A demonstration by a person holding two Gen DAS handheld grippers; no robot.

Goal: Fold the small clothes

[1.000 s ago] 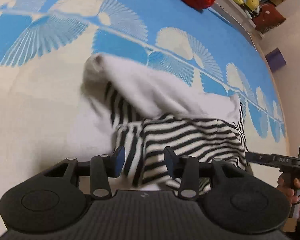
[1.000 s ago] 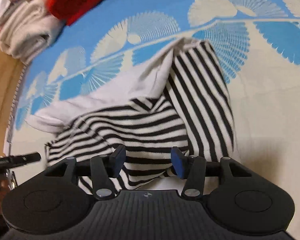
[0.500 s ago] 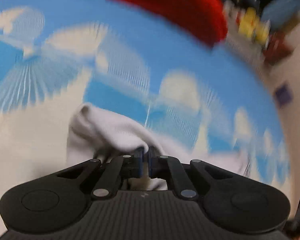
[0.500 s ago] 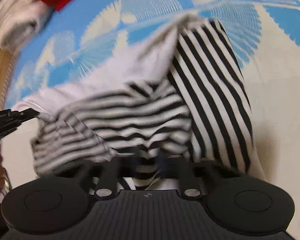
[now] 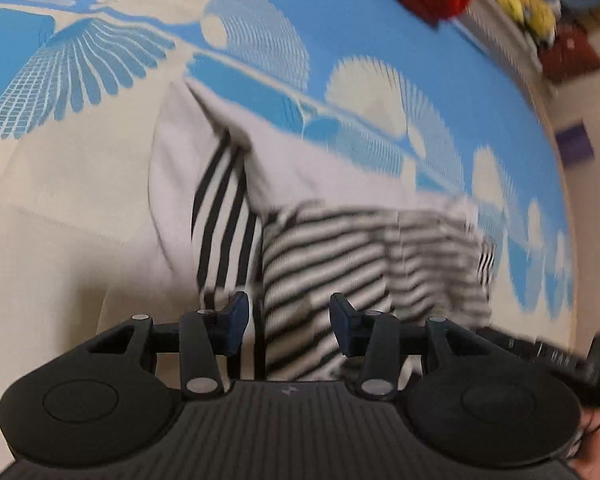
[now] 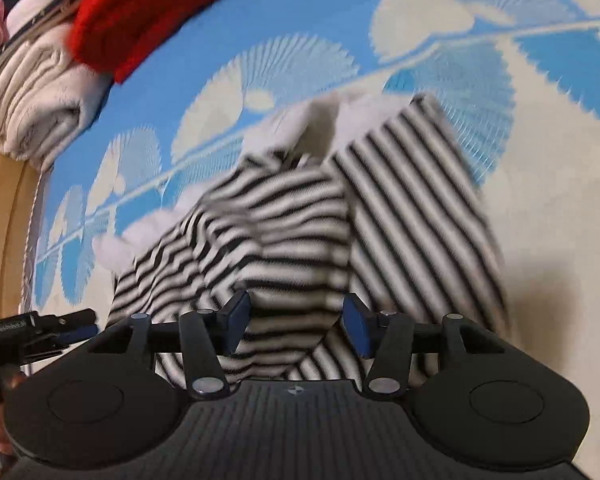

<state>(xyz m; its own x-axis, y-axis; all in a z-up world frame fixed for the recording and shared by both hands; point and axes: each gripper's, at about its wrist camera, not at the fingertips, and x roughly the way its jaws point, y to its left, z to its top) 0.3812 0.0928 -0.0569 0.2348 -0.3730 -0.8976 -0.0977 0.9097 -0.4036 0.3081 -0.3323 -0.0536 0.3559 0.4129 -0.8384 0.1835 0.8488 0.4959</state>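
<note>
While both grippers hung over the near edge of the striped top (image 5: 340, 248), the garment lay straight ahead of and below them on the blue-and-cream patterned bedspread (image 5: 260, 12), half folded, with its plain white inside turned up along the far edge. Its long side ran across between the two tools, so each one sat near its own end. The left gripper (image 5: 286, 326) had just been opening and its jaws stood about halfway apart, pads clear of the cloth, nothing pinched. Same deal with the right gripper (image 6: 296, 324): just been opening, roughly half spread, stripes showing through the gap but no grip that I could see.

Left wrist view showed the white flap peaking up at the far left corner and a narrow strip of lengthwise stripes tucked under it. Right wrist view gave the wide lengthwise-striped panel on the right, plus a red garment (image 6: 140, 20) and folded white laundry (image 6: 36, 96) stacked at the far corner. I'd guess the next pinch lands on that near hem.
</note>
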